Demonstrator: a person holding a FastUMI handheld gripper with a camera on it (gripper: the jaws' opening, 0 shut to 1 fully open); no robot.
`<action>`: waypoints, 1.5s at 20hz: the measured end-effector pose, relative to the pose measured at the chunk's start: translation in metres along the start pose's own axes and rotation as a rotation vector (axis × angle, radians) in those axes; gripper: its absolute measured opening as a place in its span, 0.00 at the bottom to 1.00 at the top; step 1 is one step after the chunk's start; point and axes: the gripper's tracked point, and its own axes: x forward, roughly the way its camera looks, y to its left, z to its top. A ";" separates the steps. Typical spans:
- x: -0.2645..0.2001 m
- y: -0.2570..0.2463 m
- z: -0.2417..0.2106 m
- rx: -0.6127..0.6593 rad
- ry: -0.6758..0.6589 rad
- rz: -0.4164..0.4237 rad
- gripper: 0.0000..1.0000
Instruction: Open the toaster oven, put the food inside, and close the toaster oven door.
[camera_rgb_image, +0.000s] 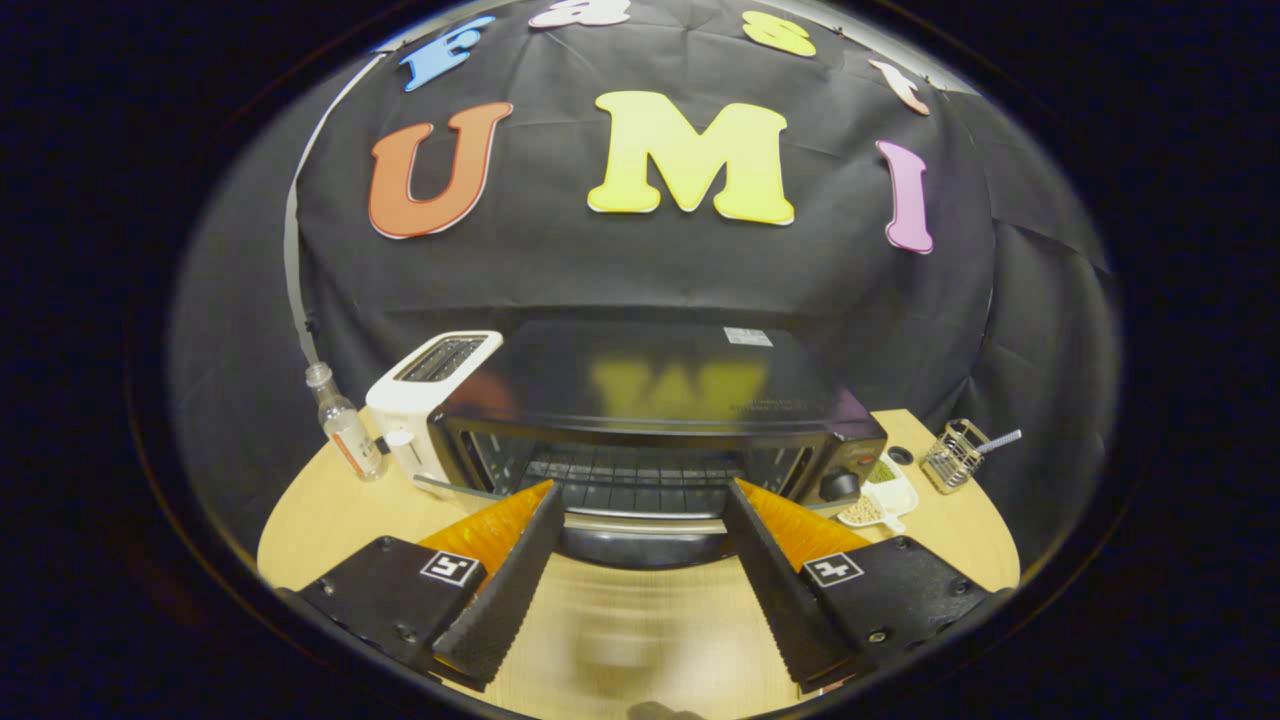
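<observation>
Glossy black boxy toaster oven (650, 420), door down, wire rack showing, just ahead of gripper (640, 500); ribbed fingers wide apart, empty.

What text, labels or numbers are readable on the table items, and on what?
Nothing on them can be read.
Toaster oven, white sticker on top: too small to read.
Toaster oven, faint print near the top's front edge: too blurred.
Bottle, label: too blurred.
Hand-held gripper, open, fingers spread just before the oven's opening: a square marker on each finger, a pattern, no words.
</observation>
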 end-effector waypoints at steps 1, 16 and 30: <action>-0.005 0.000 -0.009 -0.002 0.006 -0.001 1.00; -0.027 0.003 -0.148 0.010 0.254 0.013 1.00; -0.031 -0.018 -0.151 -0.038 0.258 0.097 1.00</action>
